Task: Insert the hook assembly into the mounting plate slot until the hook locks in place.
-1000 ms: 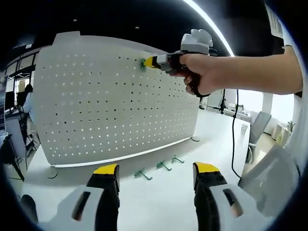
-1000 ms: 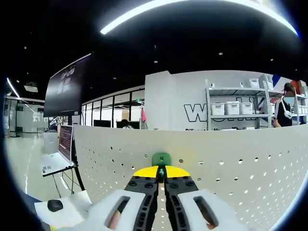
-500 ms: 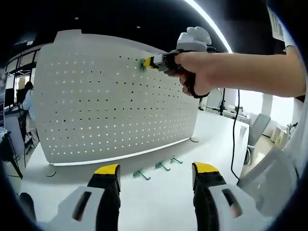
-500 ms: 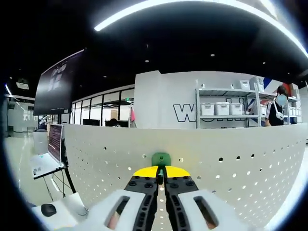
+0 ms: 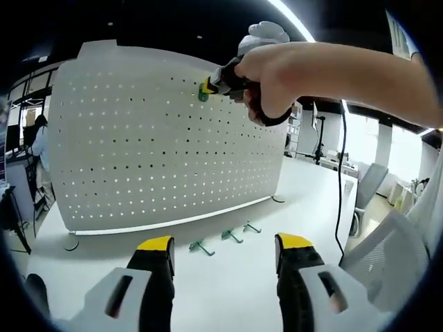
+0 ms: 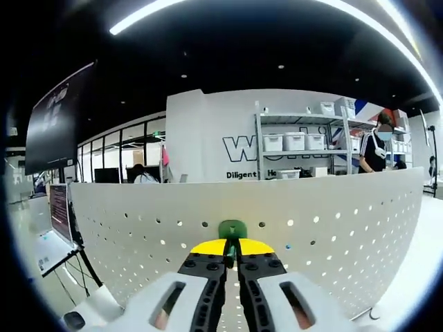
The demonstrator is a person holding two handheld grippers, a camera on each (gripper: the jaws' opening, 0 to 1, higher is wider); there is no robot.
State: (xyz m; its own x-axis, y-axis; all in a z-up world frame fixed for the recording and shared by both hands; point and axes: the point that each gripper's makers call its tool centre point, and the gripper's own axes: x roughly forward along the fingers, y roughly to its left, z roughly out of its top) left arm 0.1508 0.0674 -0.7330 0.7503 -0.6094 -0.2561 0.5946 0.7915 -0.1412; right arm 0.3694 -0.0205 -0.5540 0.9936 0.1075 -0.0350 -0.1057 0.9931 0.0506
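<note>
Left gripper view: three spare hooks (image 5: 223,240) lie on the counter (image 5: 228,290) | your left gripper (image 5: 223,250) is wide open, low | your right gripper (image 6: 232,250) pinches the green hook (image 6: 232,229) against the board (image 6: 325,235), high up.

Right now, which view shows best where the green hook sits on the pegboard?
The left gripper view: the green hook shows from the side at the pegboard near its top edge, held by the right hand-held gripper. The right gripper view shows only its top above the closed jaws.
</note>
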